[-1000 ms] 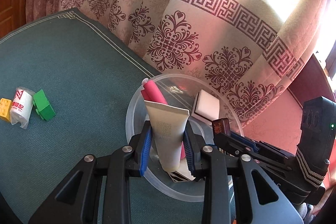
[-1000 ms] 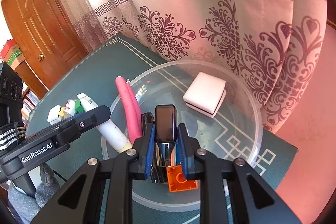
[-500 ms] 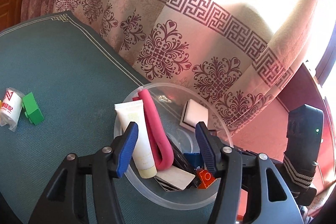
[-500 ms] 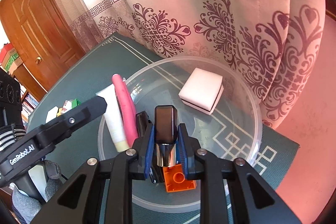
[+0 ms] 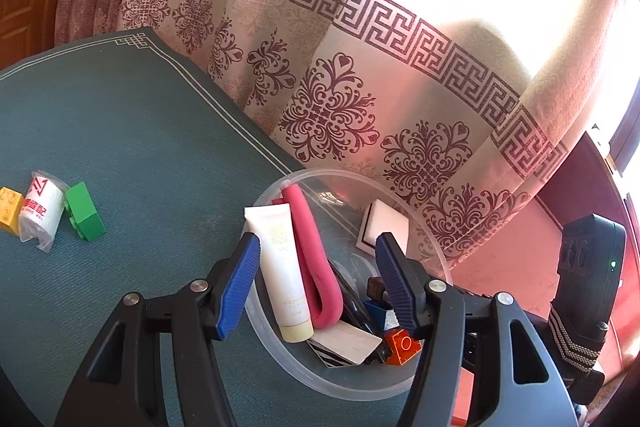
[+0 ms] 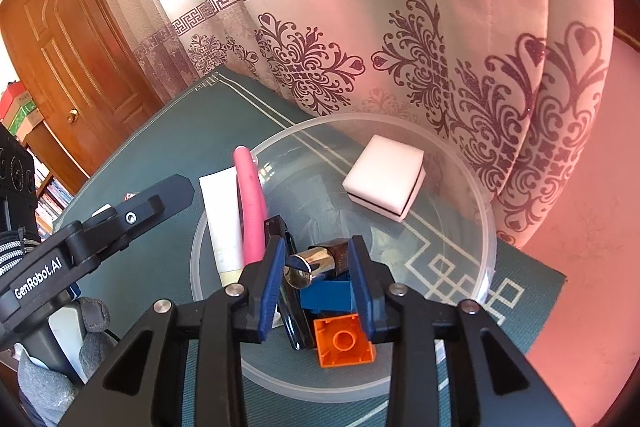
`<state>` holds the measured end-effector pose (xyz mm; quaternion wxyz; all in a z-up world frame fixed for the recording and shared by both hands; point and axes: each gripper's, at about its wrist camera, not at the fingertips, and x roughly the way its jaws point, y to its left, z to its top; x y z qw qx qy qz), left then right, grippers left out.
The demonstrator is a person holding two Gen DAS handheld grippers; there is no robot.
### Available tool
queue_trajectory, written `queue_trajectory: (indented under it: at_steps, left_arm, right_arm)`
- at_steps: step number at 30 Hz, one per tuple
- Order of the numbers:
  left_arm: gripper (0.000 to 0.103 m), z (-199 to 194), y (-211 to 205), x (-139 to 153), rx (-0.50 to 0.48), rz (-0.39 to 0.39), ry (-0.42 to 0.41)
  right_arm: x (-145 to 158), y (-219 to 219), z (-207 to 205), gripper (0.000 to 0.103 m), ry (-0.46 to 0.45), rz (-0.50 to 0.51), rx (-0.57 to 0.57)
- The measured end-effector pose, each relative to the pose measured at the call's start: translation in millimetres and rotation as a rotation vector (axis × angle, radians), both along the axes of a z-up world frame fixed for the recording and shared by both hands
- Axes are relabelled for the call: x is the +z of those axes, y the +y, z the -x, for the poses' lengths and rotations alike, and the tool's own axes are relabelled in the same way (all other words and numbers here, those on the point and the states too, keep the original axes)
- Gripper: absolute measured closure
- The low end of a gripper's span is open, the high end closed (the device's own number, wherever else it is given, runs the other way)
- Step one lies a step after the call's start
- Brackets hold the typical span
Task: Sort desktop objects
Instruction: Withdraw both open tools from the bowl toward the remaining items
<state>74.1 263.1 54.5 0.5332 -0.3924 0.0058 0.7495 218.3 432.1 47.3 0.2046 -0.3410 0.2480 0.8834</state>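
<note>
On the far left of the green counter (image 5: 120, 147) lie a yellow brick (image 5: 9, 206), a wrapped white roll (image 5: 40, 211) and a green brick (image 5: 84, 211), all touching or just beside one another, as they lay a second ago. To their right stands the clear bowl (image 5: 280, 341).

The left tongs (image 5: 316, 273) are spread and widening a little more, with nothing pinched. A second ago they held the white tube (image 5: 282, 267) upright over the bowl; it now lies inside against the left wall, cap toward the near rim, beside the pink foam roller (image 5: 316, 267). A flat striped card (image 5: 346, 343) lies under their near ends.

The right tongs (image 6: 318, 277) hang over the near part of the bowl, and their jaws are opening. A second ago they pinched the chrome-and-dark lipstick (image 6: 316, 263) upright; it now lies tipped on its side on a blue brick (image 6: 326, 295), between the pads. I cannot tell whether they touch it. An orange brick (image 6: 344, 341) sits just nearer, a dark glossy bar (image 6: 294, 315) to the left. The white sponge block (image 6: 384, 183) rests at the far right of the bowl, unmoved.
</note>
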Motion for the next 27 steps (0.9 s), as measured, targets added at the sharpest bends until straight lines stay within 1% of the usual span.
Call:
queue_trajectory:
  at_steps: [2,4,6,8,10,15,18,27]
  left_arm:
    - [0.039,1.9,-1.4,0.7,0.007,0.002,-0.007]
    - [0.035,3.8,-3.9,1.4,0.013,-0.001,-0.016]
    - [0.034,5.3,-5.9,3.1,0.017,-0.009,-0.02]
    - [0.034,6.4,-7.5,5.0,0.022,-0.014,-0.019]
    - [0.034,7.2,-8.9,6.9,0.027,-0.016,-0.014]
    - [0.034,10.3,-13.6,11.1,0.069,-0.006,0.027]
    - [0.034,14.5,-17.5,13.0,0.11,0.012,0.06]
    - [0.034,30.8,-30.5,18.7,0.223,0.051,0.136]
  right_arm:
    - [1.1,-1.0,-0.1,0.067,0.003,0.0,-0.001]
    - [2.3,-1.6,-0.1,0.064,0.007,-0.001,-0.001]
    - [4.2,-2.7,-0.9,0.058,0.015,-0.002,-0.005]
    - [6.3,-4.3,-1.6,0.047,0.022,-0.01,-0.01]
    - [8.1,-6.3,-2.2,0.042,0.027,-0.023,-0.012]
    - [11.9,-14.0,0.6,0.042,0.032,-0.048,0.006]
    - [13.4,-18.9,3.8,0.042,0.032,-0.06,0.019]
    - [13.1,-36.9,16.5,0.042,0.037,-0.06,0.067]
